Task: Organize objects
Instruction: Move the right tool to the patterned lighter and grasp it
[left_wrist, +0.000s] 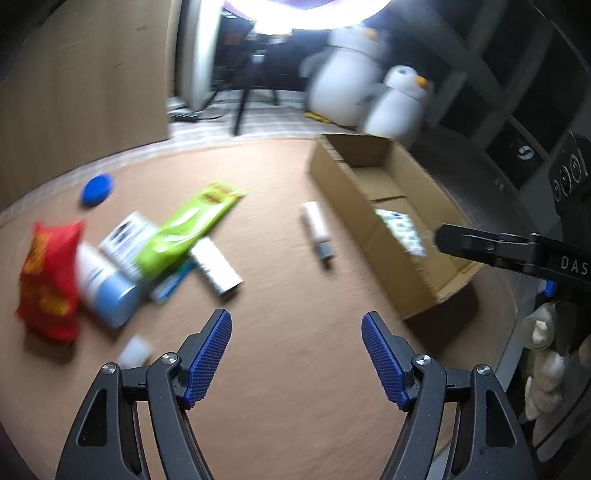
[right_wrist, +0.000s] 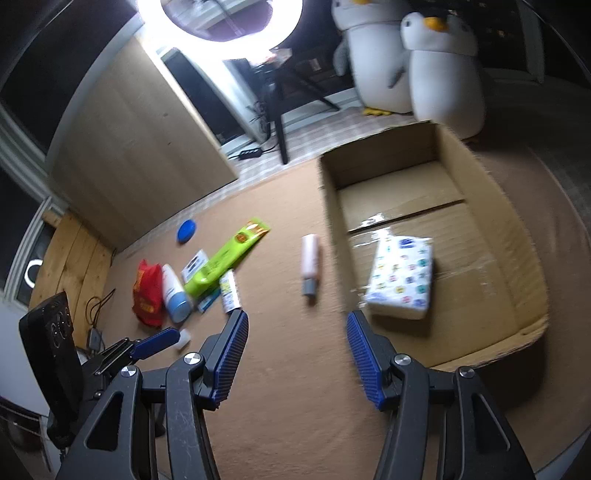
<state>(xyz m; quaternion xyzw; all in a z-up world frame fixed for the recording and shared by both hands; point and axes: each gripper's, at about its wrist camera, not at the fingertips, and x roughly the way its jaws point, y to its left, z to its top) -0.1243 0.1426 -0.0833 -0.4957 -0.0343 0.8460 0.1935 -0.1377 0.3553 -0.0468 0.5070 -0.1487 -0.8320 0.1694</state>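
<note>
An open cardboard box (right_wrist: 524, 236) (left_wrist: 332, 173) lies on the brown table with a patterned tissue pack (right_wrist: 402, 280) (left_wrist: 400, 229) inside. A pale pink tube (right_wrist: 309, 262) (left_wrist: 317, 229) lies just left of the box. Further left is a pile: red snack bag (left_wrist: 48, 280) (right_wrist: 147, 291), white-and-blue bottle (left_wrist: 105, 288) (right_wrist: 173, 291), green packet (left_wrist: 188, 225) (right_wrist: 229, 258), small white box (left_wrist: 218, 267) (right_wrist: 229, 291). A blue lid (left_wrist: 96, 189) (right_wrist: 186, 230) sits apart. My left gripper (left_wrist: 295, 350) is open above bare table. My right gripper (right_wrist: 295, 354) is open, near the box's front corner.
Two plush penguins (right_wrist: 413, 62) (left_wrist: 369, 96) stand behind the box. A wooden panel (left_wrist: 81, 96) rises at the back left. A small white cap (left_wrist: 135, 350) (right_wrist: 183, 338) lies near the left gripper. The table edge curves close on the right (left_wrist: 513, 295).
</note>
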